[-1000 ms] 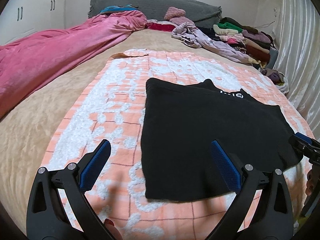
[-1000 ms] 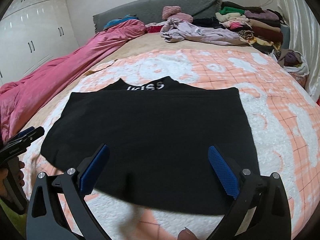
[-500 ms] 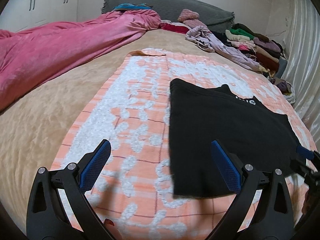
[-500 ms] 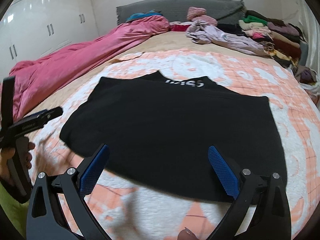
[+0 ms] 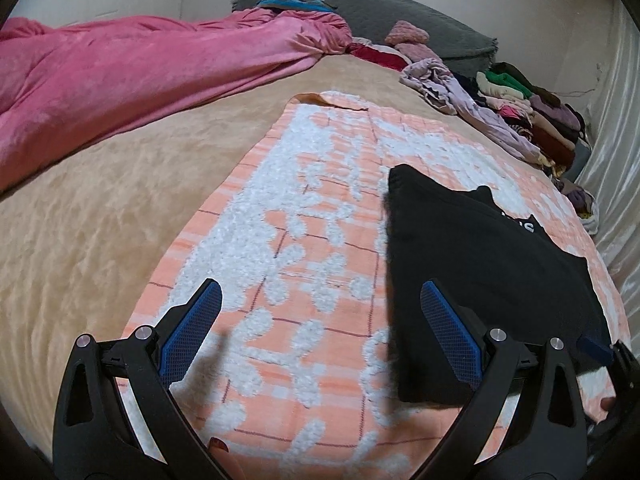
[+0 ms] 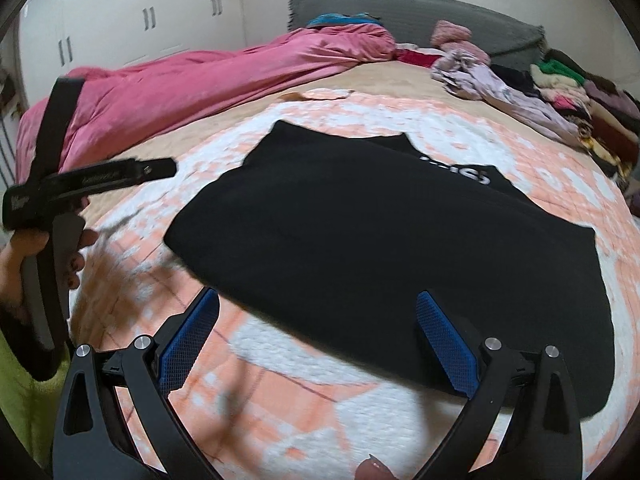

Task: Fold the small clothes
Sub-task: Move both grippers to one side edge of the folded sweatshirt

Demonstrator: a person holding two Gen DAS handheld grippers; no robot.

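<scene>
Hovering low over the near edge of the orange-and-white blanket (image 5: 304, 240), the left gripper (image 5: 320, 328) with blue pads spread wide apart and nothing between them. Swinging leftward over the last second, away from the black garment (image 5: 480, 272), now sitting only under the right pad instead of filling the span. Suggesting a fold just finished, with both tools pulling back to pick the next grip.

Hanging likewise over the near edge, the right gripper (image 6: 316, 336), pads spread wide and empty, the black garment's near hem lying just beyond the fingertips, closer to the right pad. Showing at the left of the right wrist view, the left gripper lifted clear of the cloth, held in the left hand (image 6: 24, 256).

Lying flat in the middle of the blanket, the black garment (image 6: 400, 248), roughly squared, white lettering peeking at its far edge.

Farther off: resting along the left side of the bed, a pink duvet (image 5: 120, 80); heaped at the far right corner, a clothes pile (image 5: 520, 116); backing everything, a grey headboard (image 6: 420, 12).
</scene>
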